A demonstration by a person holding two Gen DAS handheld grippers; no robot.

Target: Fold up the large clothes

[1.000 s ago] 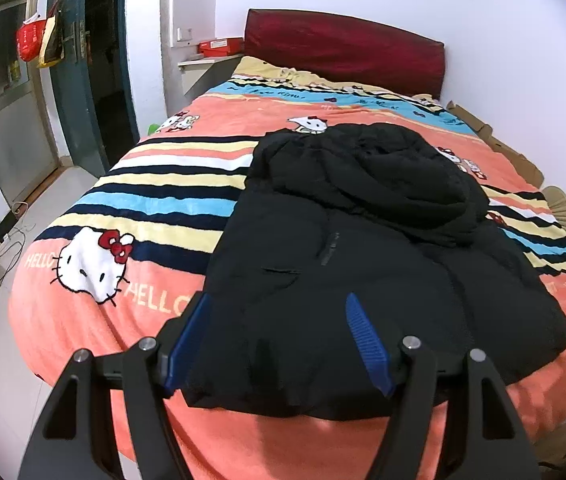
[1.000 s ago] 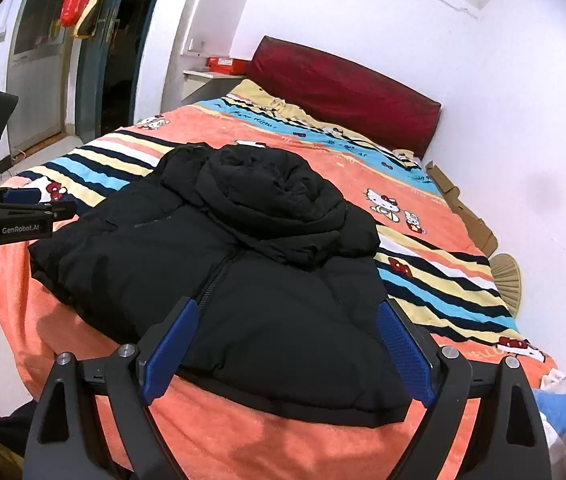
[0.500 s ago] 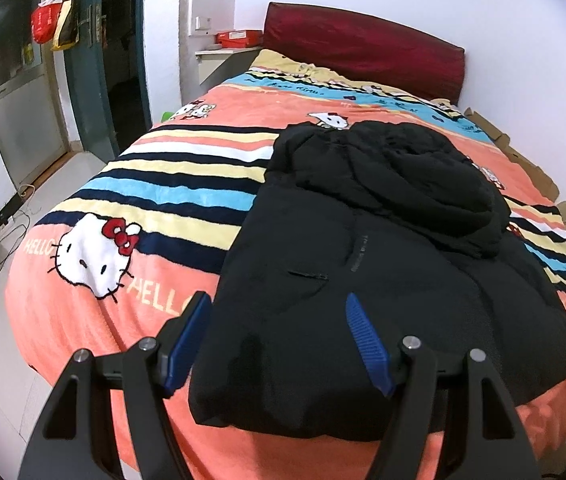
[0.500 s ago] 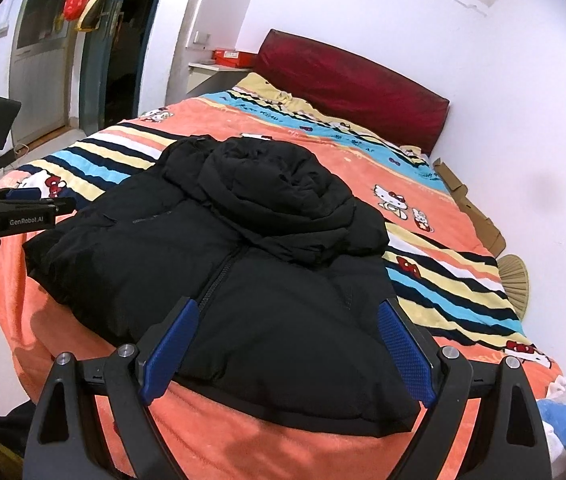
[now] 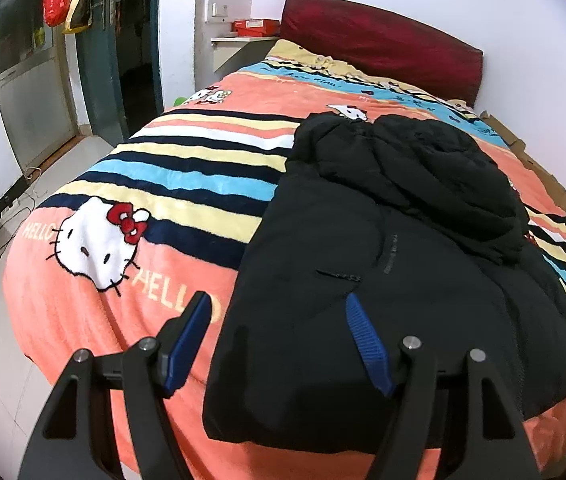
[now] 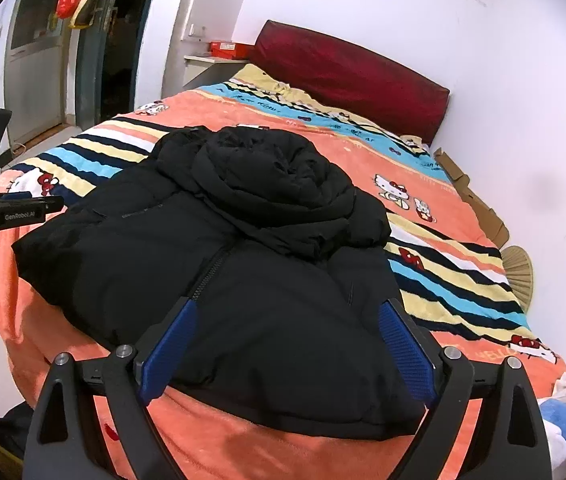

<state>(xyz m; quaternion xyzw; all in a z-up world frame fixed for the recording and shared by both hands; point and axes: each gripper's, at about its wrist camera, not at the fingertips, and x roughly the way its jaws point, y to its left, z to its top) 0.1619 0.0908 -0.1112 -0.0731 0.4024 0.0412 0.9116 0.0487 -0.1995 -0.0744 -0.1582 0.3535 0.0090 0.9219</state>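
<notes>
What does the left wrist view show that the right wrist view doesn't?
Only the left wrist view shows the large cat face on the blanket in full, and the floor beside the bed. Only the right wrist view shows the left gripper from the side, and the jacket's front zipper. Both show the black jacket lying on the bed, the red headboard, and open fingers hovering over the jacket's near hem.

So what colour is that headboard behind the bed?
Dark red; the headboard shows best in the right wrist view.
</notes>
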